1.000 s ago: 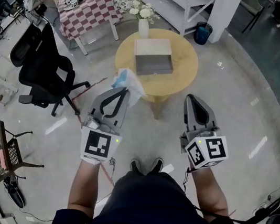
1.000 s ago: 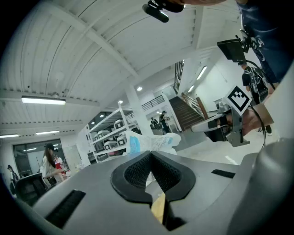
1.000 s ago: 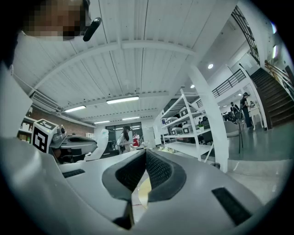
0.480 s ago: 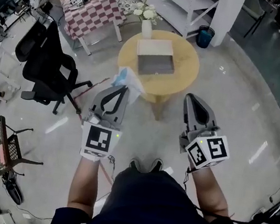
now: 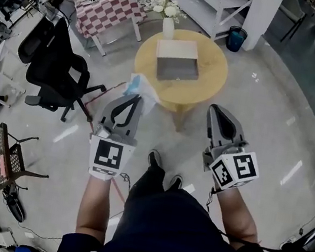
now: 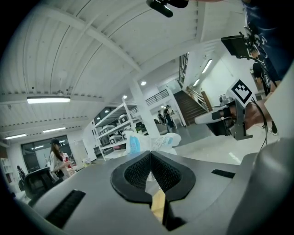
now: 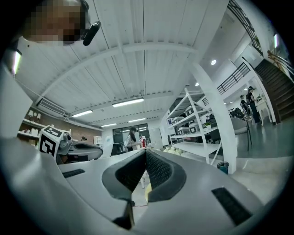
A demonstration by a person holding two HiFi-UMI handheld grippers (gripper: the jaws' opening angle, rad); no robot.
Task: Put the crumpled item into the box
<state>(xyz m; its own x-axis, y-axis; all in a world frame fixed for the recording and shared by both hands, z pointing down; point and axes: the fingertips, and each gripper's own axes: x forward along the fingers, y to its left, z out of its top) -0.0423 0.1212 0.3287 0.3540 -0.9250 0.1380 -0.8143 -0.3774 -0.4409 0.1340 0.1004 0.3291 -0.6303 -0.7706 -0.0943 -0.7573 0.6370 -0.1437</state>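
Crumpled bag (image 5: 141, 87) pinched in left claw (image 5: 135, 97), right claw (image 5: 221, 116) closed, empty; box (image 5: 178, 61) on round bench (image 5: 211, 80) beyond, vase (image 5: 168, 27) beside it, office chair (image 5: 56, 69) left

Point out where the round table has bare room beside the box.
The round table is bare right of the box, and in a band between the box and the near rim. A narrower strip runs along its left. The far-left edge is crowded: the vase stands right by the box.
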